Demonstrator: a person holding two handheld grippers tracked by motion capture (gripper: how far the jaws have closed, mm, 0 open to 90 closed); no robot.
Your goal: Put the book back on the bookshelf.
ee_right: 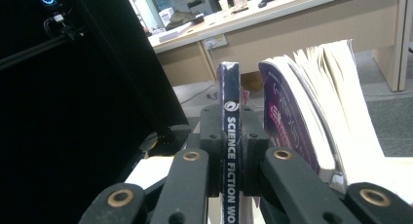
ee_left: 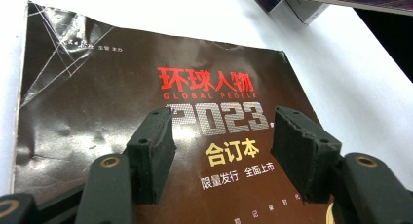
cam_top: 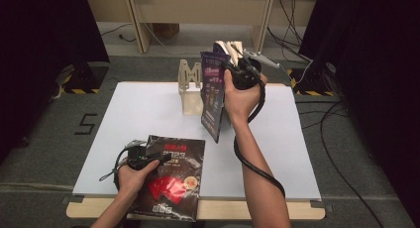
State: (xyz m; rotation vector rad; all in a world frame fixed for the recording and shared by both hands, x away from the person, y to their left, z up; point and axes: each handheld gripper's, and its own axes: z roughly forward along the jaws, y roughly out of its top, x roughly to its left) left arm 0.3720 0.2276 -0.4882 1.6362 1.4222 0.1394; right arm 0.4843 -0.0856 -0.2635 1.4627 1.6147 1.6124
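A dark magazine point(cam_top: 171, 181) point(ee_left: 122, 102) with red and silver cover print lies flat at the table's front left, overhanging the front edge. My left gripper point(cam_top: 156, 157) point(ee_left: 224, 136) hovers low over its cover, jaws open with nothing between them. Over the table's far middle, my right gripper point(cam_top: 231, 65) point(ee_right: 232, 126) is shut on the spine of a purple science fiction magazine point(cam_top: 214, 94) point(ee_right: 229, 87), held upright off the table. Its pages point(ee_right: 331, 102) fan open to the right of the spine.
A pale wooden book stand point(cam_top: 189, 84) sits on the white table top point(cam_top: 143, 114) just left of the held magazine. Black curtains flank the table on both sides. A desk point(cam_top: 198, 10) and floor cables point(cam_top: 341, 153) lie beyond and to the right.
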